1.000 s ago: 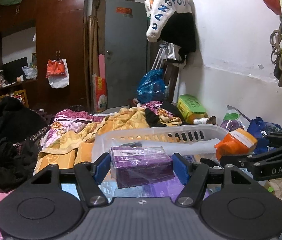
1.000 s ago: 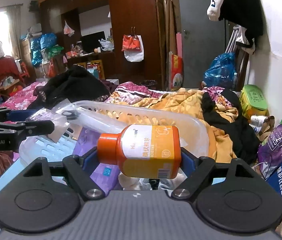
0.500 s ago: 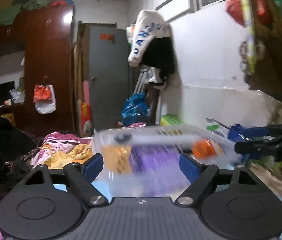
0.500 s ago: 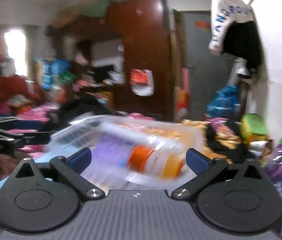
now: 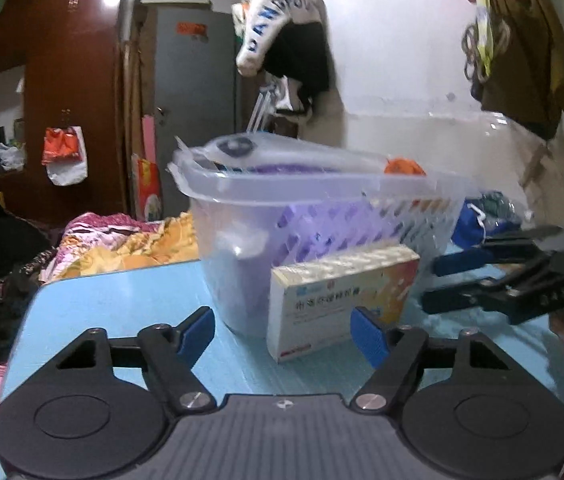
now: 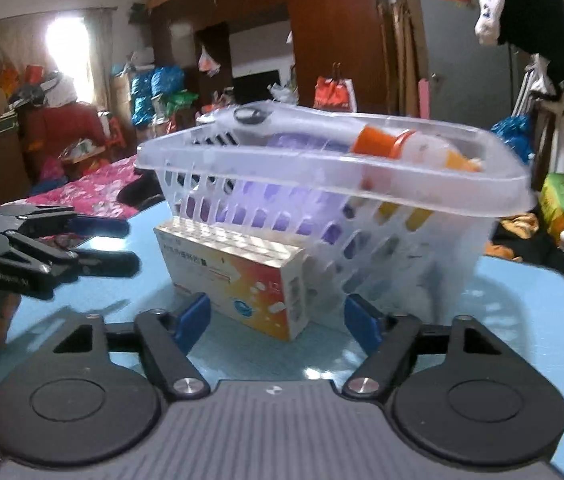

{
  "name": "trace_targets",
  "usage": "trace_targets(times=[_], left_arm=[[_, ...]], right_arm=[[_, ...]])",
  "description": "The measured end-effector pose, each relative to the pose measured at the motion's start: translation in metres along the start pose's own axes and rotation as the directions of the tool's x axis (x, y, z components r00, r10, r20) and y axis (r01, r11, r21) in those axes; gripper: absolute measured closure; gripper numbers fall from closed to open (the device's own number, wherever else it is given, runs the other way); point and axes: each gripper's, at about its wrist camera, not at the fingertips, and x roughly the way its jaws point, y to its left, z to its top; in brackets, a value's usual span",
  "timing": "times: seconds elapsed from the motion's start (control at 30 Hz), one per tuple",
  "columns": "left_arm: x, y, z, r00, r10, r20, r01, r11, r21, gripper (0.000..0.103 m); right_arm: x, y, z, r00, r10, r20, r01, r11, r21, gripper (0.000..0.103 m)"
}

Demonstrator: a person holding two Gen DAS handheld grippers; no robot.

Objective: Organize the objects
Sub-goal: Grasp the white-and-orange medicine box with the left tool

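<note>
A clear plastic basket (image 5: 242,216) (image 6: 421,248) stands on the blue table (image 5: 114,300) (image 6: 513,300). Inside it lie an orange-capped bottle (image 6: 397,144) (image 5: 403,168) and a purple box (image 6: 282,208) (image 5: 321,224). A white and orange medicine box (image 5: 337,300) (image 6: 238,280) stands on the table against the basket's side. My left gripper (image 5: 285,328) is open and empty, low over the table, facing the medicine box. My right gripper (image 6: 278,316) is open and empty, facing the same box from the other side. Each gripper shows in the other's view: the right one (image 5: 481,276), the left one (image 6: 94,244).
A bed with heaped blankets and clothes (image 5: 122,240) (image 6: 94,192) lies behind the table. A white wall (image 5: 401,80) with hanging clothes is on the right. Bags and packets (image 6: 561,200) lie beyond the table's right edge. A dark wardrobe (image 5: 74,80) stands at the back.
My left gripper let go of the purple box and my right let go of the orange bottle; both now lie in the basket. Both grippers dropped low to table level in front of the medicine box.
</note>
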Motion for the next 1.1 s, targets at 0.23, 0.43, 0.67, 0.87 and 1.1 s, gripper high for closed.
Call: trace_targets(times=[0.23,0.43,0.67,0.87,1.1], left_arm=[[0.016,0.0,-0.003,0.999,-0.029,-0.046,0.029,1.0,-0.001,0.05],[0.021,-0.004,-0.002,0.999,-0.015,-0.045,0.016,0.999,0.033,0.053],[0.03,-0.011,0.003,0.998,0.001,-0.065,0.003,0.997,0.072,0.053],[0.028,-0.012,0.004,0.999,0.01,-0.046,-0.007,0.997,0.075,0.058],[0.013,-0.022,0.0,1.0,0.006,-0.002,-0.006,0.996,0.09,0.06]], right_arm=[[0.002,0.005,-0.014,1.0,0.004,0.002,-0.004,0.997,-0.075,0.051],[-0.004,0.007,-0.015,1.0,-0.014,0.02,0.016,0.992,-0.129,0.052],[-0.001,0.009,-0.012,1.0,-0.01,0.015,0.012,0.99,-0.139,0.062],[-0.001,0.007,-0.011,1.0,-0.024,0.012,0.026,0.989,-0.146,0.066],[-0.016,0.019,-0.016,0.996,-0.065,0.056,0.075,0.977,-0.2,0.068]])
